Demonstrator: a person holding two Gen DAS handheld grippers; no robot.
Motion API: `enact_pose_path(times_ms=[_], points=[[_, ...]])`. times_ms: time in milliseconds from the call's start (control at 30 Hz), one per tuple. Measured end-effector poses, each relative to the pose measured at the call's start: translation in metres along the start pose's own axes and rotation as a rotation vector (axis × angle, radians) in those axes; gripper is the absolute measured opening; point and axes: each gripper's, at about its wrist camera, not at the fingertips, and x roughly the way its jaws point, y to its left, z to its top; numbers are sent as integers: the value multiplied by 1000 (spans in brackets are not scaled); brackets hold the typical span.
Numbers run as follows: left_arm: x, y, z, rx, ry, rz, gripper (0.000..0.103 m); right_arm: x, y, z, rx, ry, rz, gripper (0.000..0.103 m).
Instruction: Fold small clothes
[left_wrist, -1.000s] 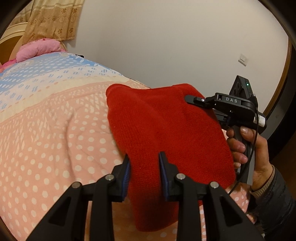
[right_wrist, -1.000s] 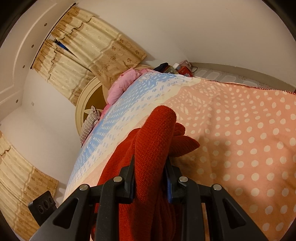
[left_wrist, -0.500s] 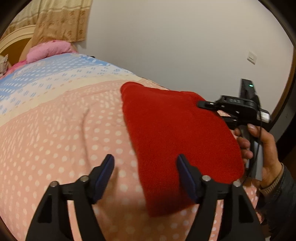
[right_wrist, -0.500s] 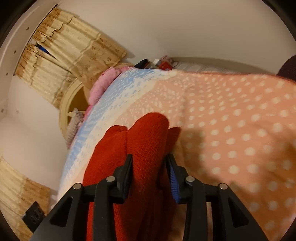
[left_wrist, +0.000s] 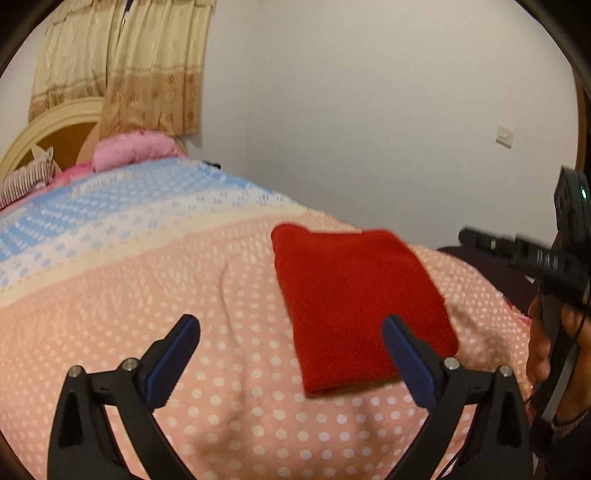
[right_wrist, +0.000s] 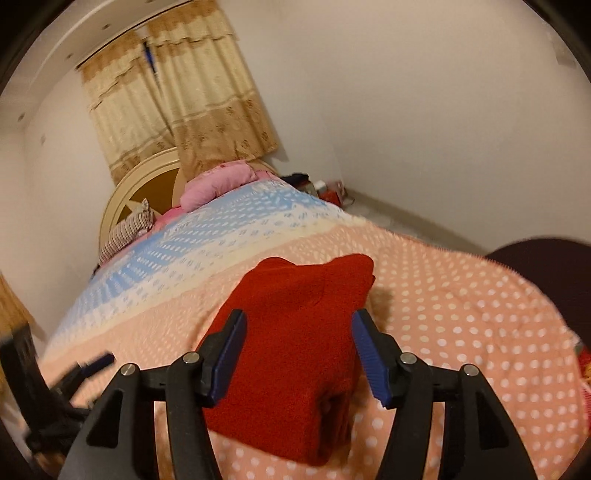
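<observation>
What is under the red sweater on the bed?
The red sweater lies folded on the pink dotted blanket, which shows all around it. Whatever lies straight beneath it, or tucked inside the fold, is covered and cannot be seen.

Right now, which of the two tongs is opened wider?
The left tongs: the pads have just been opening and stand far apart, nothing between them. The right tongs show a narrower gap, over the red folded garment without pressing it.

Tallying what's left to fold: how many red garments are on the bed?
1. The red garment lies folded on the pink dotted part of the quilt. More could lie outside these views.
</observation>
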Motion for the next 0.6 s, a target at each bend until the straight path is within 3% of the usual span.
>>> enact_pose_path(times_ms=[200, 600], points=[[-21, 1, 9, -8, -74, 10, 103, -26, 28, -12, -128, -45, -46, 62], [-25, -5, 8, -15, -89, 25, 103, -32, 26, -17, -109, -45, -22, 62]])
